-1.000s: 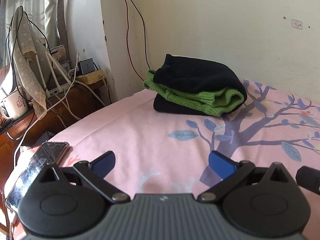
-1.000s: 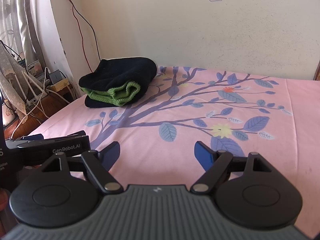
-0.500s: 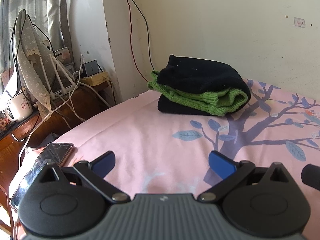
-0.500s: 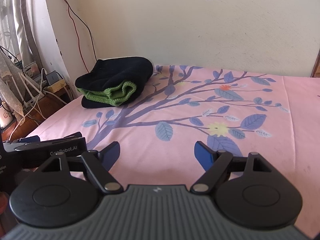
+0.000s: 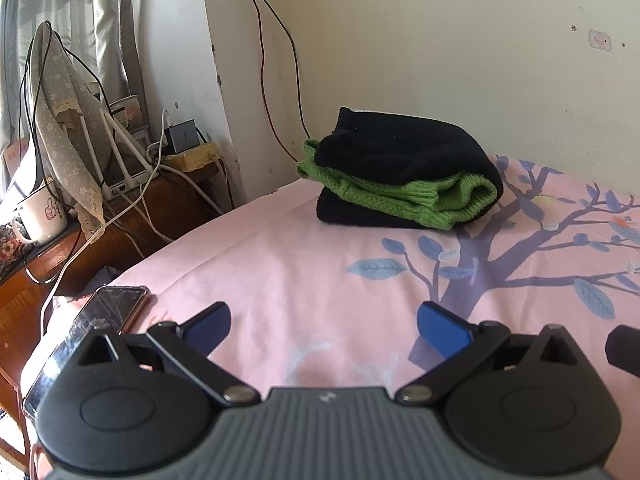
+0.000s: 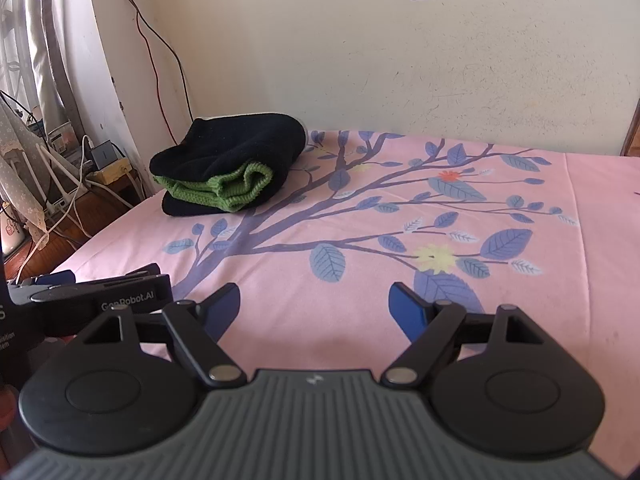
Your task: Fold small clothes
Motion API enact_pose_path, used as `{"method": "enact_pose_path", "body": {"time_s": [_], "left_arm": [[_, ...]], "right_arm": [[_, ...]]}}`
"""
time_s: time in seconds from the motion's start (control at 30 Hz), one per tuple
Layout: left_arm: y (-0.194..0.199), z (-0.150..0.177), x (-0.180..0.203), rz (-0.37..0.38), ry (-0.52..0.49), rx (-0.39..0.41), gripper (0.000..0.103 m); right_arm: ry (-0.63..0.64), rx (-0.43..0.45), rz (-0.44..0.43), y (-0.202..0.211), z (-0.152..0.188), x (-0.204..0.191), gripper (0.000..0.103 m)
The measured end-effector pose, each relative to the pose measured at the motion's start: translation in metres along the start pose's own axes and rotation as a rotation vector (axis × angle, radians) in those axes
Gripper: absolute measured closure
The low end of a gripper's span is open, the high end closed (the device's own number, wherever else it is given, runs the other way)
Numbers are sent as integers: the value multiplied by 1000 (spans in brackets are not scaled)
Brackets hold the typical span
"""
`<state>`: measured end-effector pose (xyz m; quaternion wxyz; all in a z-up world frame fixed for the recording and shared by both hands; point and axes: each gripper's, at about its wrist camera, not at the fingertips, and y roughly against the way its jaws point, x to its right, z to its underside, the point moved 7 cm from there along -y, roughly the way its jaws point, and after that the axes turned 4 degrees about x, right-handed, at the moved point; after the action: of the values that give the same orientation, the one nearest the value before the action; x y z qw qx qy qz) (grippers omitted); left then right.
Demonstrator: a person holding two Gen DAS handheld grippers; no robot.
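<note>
Both grippers, left (image 5: 323,322) and right (image 6: 314,304), are spread wide, holding nothing. Folded pile (image 5: 404,176) hides its bottom layer; phone (image 5: 92,328) partly blocked.

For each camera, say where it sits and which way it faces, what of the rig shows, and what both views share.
Left wrist: behind the open left claw, low over the bed, facing the clothes and a cluttered desk; a phone lies near.
Right wrist: behind the open right claw, facing the wall; the left claw shows at left.
Shared: clothes, bed, desk, wall.
</note>
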<state>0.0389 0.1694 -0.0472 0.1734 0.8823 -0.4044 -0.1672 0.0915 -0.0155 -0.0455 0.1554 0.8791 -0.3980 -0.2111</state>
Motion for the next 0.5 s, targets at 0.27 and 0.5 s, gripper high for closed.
{"method": "enact_pose_path", "body": {"time_s": [0.27, 0.5], "left_arm": [[7, 16, 9, 104, -30, -120, 0], [45, 24, 9, 166, -30, -139, 0]], "right_arm": [[-27, -33, 65, 6, 5, 7, 19], [-73, -14, 37, 47, 8, 7, 19]]}}
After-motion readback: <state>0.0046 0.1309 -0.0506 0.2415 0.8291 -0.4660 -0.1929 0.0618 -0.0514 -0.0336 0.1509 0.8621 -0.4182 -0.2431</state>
